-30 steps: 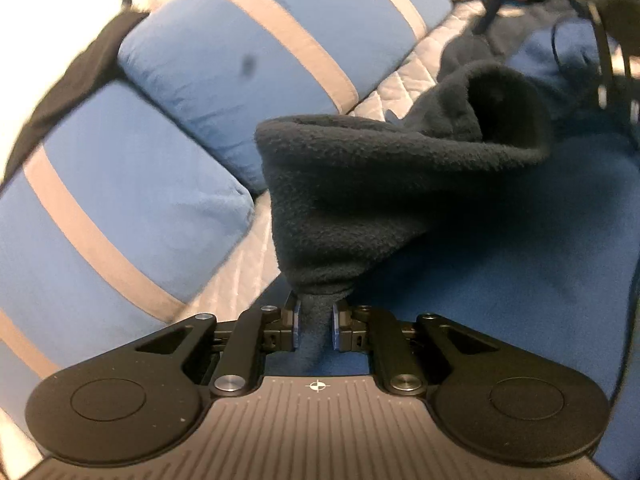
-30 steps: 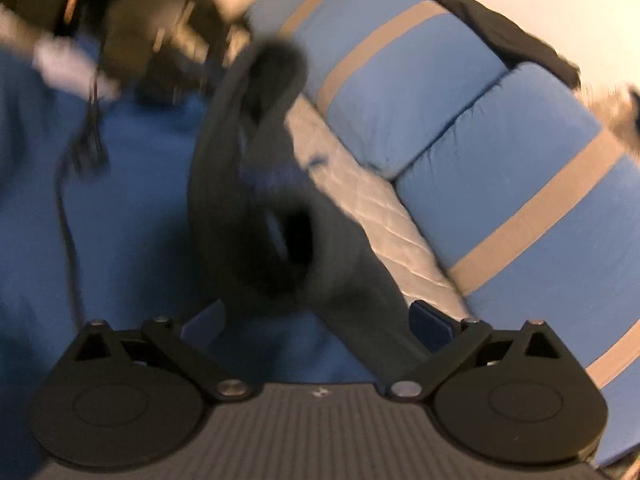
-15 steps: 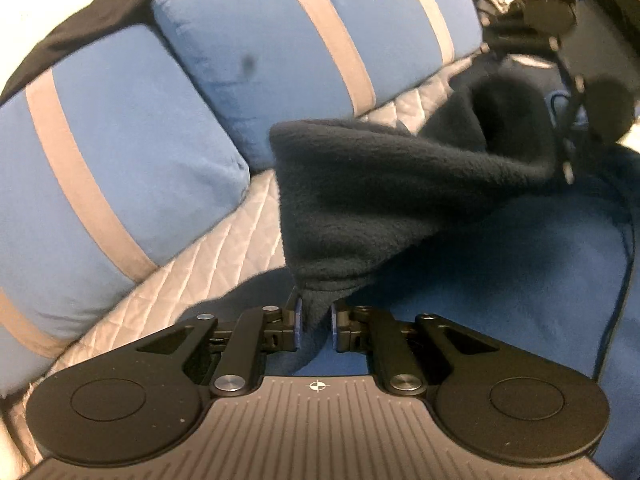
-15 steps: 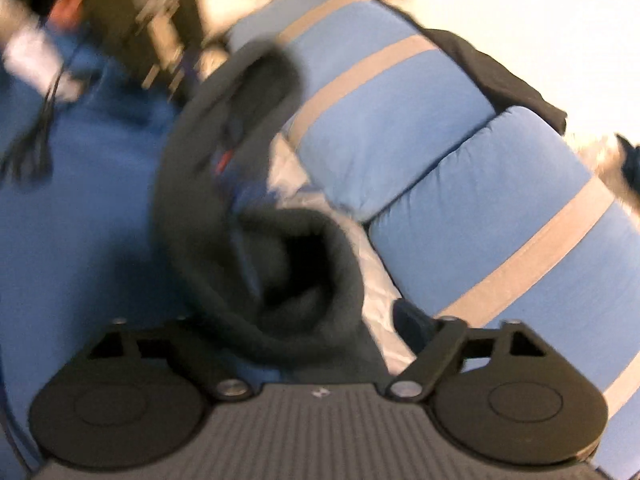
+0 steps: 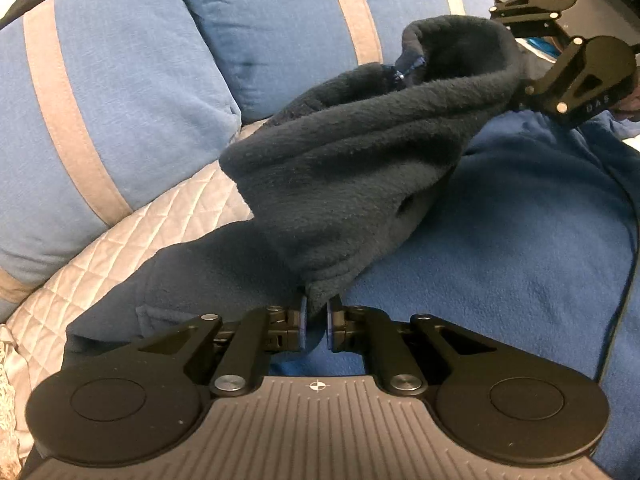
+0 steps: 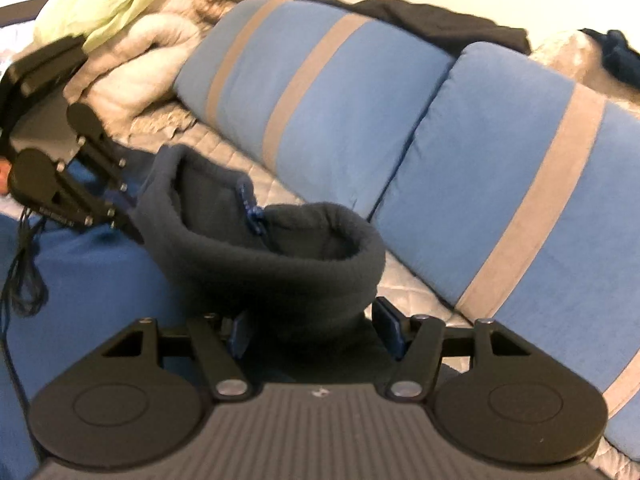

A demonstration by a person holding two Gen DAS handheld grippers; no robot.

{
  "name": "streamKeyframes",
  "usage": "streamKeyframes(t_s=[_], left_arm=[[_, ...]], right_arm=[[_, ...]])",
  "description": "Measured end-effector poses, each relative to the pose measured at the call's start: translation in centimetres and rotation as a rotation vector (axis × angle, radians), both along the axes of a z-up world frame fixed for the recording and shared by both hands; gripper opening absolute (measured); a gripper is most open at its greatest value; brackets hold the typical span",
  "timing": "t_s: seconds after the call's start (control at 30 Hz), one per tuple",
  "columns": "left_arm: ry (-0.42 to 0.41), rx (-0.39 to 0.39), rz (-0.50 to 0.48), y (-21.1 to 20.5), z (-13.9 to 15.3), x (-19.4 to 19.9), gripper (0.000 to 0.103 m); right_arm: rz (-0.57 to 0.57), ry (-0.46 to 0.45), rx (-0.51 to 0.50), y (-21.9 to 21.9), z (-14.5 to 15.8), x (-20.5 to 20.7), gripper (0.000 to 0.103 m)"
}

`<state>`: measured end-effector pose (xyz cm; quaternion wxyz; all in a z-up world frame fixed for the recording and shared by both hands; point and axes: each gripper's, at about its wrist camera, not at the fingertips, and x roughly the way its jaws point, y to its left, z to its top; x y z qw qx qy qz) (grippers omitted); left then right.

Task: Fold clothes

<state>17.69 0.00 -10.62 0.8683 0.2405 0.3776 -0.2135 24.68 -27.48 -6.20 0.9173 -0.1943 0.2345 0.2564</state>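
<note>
I had the left gripper [image 5: 315,322] clenched on a low corner of the dark navy fleece garment [image 5: 360,168], its two blue pads pinched tight against the cloth with only the thickness of the fabric between them. From that corner the fleece rose in a bunched, sagging fold toward the right gripper [image 5: 520,80], which showed at the upper right of the left wrist view, so the garment hung between my two hands above the blue blanket [image 5: 520,260] rather than lying flat on it. Through the right wrist camera I saw the right gripper [image 6: 316,330] with its jaws closing, a thick roll of the same fleece [image 6: 280,276] sitting between the blue pads; the pads stood a little clear of the cloth on both sides, so it had no grip on it at that moment. The rolled hem opened toward the camera like a cuff, and a small blue zipper pull [image 6: 253,216] hung at its inner edge. Behind the garment a pale quilted cover [image 5: 132,240] ran along the base of two blue cushions with tan stripes [image 6: 400,128]. A black cable [image 5: 624,240] trailed over the blanket on the right of the left wrist view. The left gripper also appeared at the far left of the right wrist view [image 6: 132,228], somewhat blurred.
</note>
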Motion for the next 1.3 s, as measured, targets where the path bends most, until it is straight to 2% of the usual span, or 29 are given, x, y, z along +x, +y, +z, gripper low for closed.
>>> streamKeyframes(t_s=[0.17,0.2,0.23,0.3,0.43,0.57,0.73,0.77,0.8,0.83,0.9,0.93,1.03,1.23,1.3], left_arm=[[-0.004,0.000,0.002,0.2,-0.1,0.1,0.009],[-0.007,0.000,0.003,0.2,-0.1,0.0,0.009],[-0.014,-0.001,0.002,0.2,0.0,0.0,0.009],[-0.038,-0.009,-0.001,0.2,0.6,0.1,0.009],[-0.114,-0.027,-0.005,0.2,2.4,0.3,0.008],[-0.188,-0.012,0.025,-0.3,4.0,1.9,0.008],[-0.141,-0.033,0.068,-0.2,4.9,3.4,0.011],[-0.133,-0.051,0.060,0.1,4.8,3.5,0.014],[-0.121,-0.068,0.050,0.3,4.6,3.5,0.026],[-0.110,-0.086,0.040,0.6,4.3,3.5,0.045],[-0.094,-0.126,0.014,1.1,3.9,3.6,0.061],[-0.100,-0.156,-0.007,1.5,3.7,3.5,0.065],[-0.072,-0.255,-0.066,2.0,3.7,4.0,0.071],[0.004,-0.359,-0.152,0.7,4.8,5.0,0.071],[0.020,-0.425,-0.173,0.9,5.4,5.5,0.068]], right_arm=[[0.052,0.054,-0.039,0.2,-0.7,0.6,0.073],[0.067,0.058,-0.058,0.3,-0.8,0.7,0.070],[0.080,0.059,-0.078,0.5,-0.8,0.8,0.053],[0.099,0.060,-0.109,0.7,-0.7,1.0,0.045],[0.086,0.052,-0.100,0.6,1.0,1.5,0.029],[0.034,0.022,-0.096,0.7,2.7,2.7,0.025],[0.007,-0.037,-0.144,1.5,3.8,3.3,0.023],[0.011,-0.044,-0.151,1.6,3.9,3.1,0.023],[0.016,-0.047,-0.155,1.4,4.0,2.7,0.023],[0.021,-0.049,-0.159,1.3,4.1,2.4,0.023],[0.038,-0.052,-0.168,1.1,4.0,1.7,0.023],[0.048,-0.055,-0.174,1.0,3.9,1.2,0.023],[0.081,-0.064,-0.201,0.9,3.6,-0.3,0.022],[0.132,-0.077,-0.251,1.2,3.1,-1.6,0.022],[0.140,-0.073,-0.258,1.1,3.1,-1.7,0.022]])
